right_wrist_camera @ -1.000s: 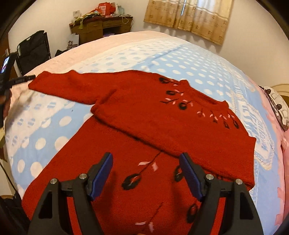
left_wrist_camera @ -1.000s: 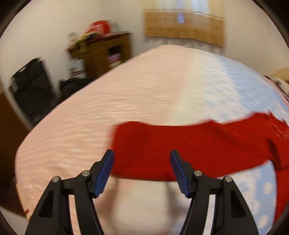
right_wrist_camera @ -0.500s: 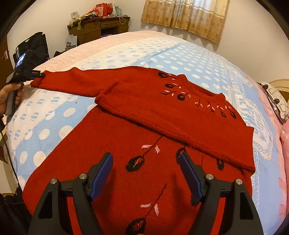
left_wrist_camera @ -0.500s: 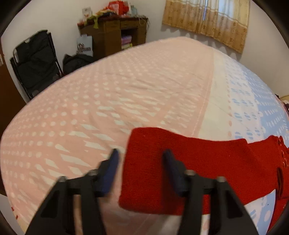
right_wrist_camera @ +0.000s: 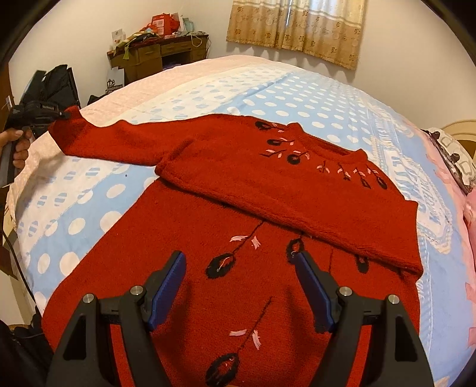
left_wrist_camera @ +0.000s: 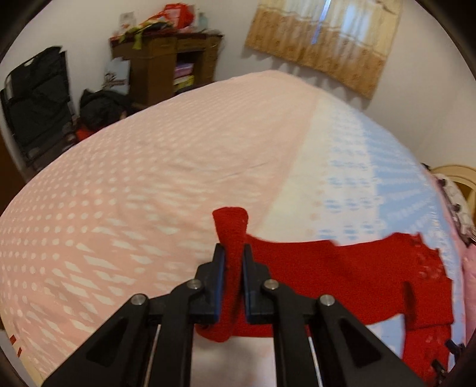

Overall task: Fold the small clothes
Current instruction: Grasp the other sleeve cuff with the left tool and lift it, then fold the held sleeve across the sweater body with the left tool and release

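Observation:
A red knit sweater (right_wrist_camera: 267, 190) with black and pink embroidery lies on the bed, its right sleeve folded across the chest and its left sleeve (right_wrist_camera: 119, 140) stretched out to the left. My left gripper (left_wrist_camera: 233, 253) is shut on the cuff of that sleeve (left_wrist_camera: 230, 229) and lifts it a little off the bed; it shows at the far left of the right wrist view (right_wrist_camera: 61, 114). My right gripper (right_wrist_camera: 239, 262) is open and empty, hovering over the sweater's lower body.
The bed has a pink dotted cover (left_wrist_camera: 134, 178) on the left and a blue polka-dot cover (right_wrist_camera: 297, 101) under the sweater. A wooden desk (right_wrist_camera: 148, 56), black bags (left_wrist_camera: 38, 98) and a curtain (right_wrist_camera: 297, 26) stand beyond. Pillows (right_wrist_camera: 452, 148) lie at right.
My left gripper closed on the sleeve cuff and raised it, so the cuff now stands up between the fingers. My right gripper stayed open and drifted slightly over the sweater.

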Tool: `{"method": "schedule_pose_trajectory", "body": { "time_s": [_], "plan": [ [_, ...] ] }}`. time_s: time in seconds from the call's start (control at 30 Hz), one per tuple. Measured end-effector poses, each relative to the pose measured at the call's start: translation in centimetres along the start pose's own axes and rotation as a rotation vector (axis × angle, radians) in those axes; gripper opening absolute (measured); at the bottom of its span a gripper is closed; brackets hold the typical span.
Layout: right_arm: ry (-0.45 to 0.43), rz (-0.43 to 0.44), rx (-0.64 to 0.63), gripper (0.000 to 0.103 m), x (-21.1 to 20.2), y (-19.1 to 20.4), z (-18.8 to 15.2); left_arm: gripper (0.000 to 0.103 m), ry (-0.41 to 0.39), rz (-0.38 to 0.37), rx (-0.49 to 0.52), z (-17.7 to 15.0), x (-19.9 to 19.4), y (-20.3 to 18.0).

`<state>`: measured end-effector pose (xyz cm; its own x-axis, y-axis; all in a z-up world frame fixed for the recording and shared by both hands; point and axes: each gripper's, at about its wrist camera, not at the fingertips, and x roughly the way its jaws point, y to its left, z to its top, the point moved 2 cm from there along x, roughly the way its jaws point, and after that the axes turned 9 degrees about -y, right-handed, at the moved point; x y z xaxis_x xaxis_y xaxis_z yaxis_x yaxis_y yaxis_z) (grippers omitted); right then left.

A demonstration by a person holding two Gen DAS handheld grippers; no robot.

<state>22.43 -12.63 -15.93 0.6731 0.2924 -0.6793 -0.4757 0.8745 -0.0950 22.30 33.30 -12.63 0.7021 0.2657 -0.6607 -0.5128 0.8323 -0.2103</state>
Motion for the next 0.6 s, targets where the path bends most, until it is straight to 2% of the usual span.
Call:
{"method": "schedule_pose_trajectory", "body": {
  "time_s": [0.3,0.6],
  "plan": [
    [-0.053,-0.014,0.041,0.076,-2.3,-1.4,-0.1,0.01,-0.078,-0.221,0.002,3.0,-5.4,-9.1],
    [-0.085,-0.04,0.098,0.076,-4.5,-3.9,-2.0,0.01,-0.122,-0.372,0.038,5.2,-7.8,-18.9]
  ]
}}
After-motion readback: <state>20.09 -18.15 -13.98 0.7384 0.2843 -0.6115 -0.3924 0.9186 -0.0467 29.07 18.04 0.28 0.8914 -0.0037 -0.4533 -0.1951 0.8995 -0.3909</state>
